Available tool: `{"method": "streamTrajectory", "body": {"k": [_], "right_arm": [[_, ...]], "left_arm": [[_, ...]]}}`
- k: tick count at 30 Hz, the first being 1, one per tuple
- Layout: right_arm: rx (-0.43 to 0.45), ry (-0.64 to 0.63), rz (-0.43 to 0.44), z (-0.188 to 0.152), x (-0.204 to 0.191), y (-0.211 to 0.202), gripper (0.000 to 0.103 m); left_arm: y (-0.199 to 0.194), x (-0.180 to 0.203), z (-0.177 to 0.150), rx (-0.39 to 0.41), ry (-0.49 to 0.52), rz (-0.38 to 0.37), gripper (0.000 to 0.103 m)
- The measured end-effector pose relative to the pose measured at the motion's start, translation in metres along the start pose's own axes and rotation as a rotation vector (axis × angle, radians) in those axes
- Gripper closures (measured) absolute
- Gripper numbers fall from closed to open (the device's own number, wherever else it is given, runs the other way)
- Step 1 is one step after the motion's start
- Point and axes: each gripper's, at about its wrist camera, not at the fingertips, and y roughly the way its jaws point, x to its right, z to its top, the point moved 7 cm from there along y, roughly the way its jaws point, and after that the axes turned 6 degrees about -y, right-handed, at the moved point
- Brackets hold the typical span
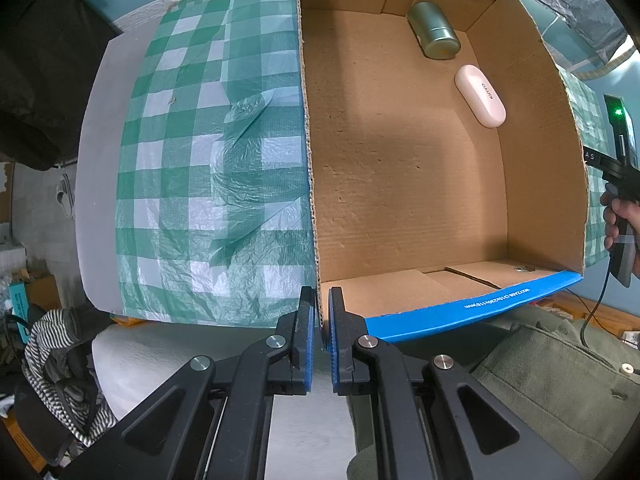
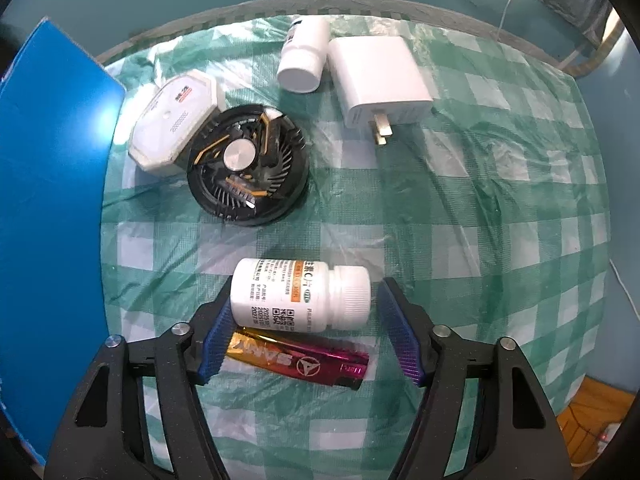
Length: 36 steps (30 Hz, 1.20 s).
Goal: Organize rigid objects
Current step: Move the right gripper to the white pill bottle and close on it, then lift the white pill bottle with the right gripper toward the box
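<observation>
White plastic pill bottle (image 2: 300, 296) lies light, rigid, slippery between my spread right fingers (image 2: 219, 328); left fingers (image 1: 307, 320) pinch the cardboard box wall (image 1: 310, 184).

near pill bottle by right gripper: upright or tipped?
Tipped. The pill bottle lies on its side on the cloth, cap pointing right, between the open right gripper fingers.

black tongs (image 2: 304, 322), ridged blue pads (image 2: 216, 344)
</observation>
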Motion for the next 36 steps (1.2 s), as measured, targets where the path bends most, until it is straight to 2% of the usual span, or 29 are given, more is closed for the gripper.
{"method": "streamTrajectory", "body": {"k": [7,24,36], "right_arm": [[0.023,-0.007,-0.011,0.001,-0.007,-0.005,0.045],[0.105,-0.067,0.016,0.021,-0.023,-0.054,0.045],[0.168,-0.128,0.057,0.053,-0.048,-0.099,0.045]], "left_arm": [[0.0,0.001,0.0,0.0,-0.002,-0.004,0.097],[0.001,0.001,-0.001,0.0,-0.002,-0.005,0.097],[0.001,0.001,-0.001,-0.001,-0.002,-0.005,0.097]]}}
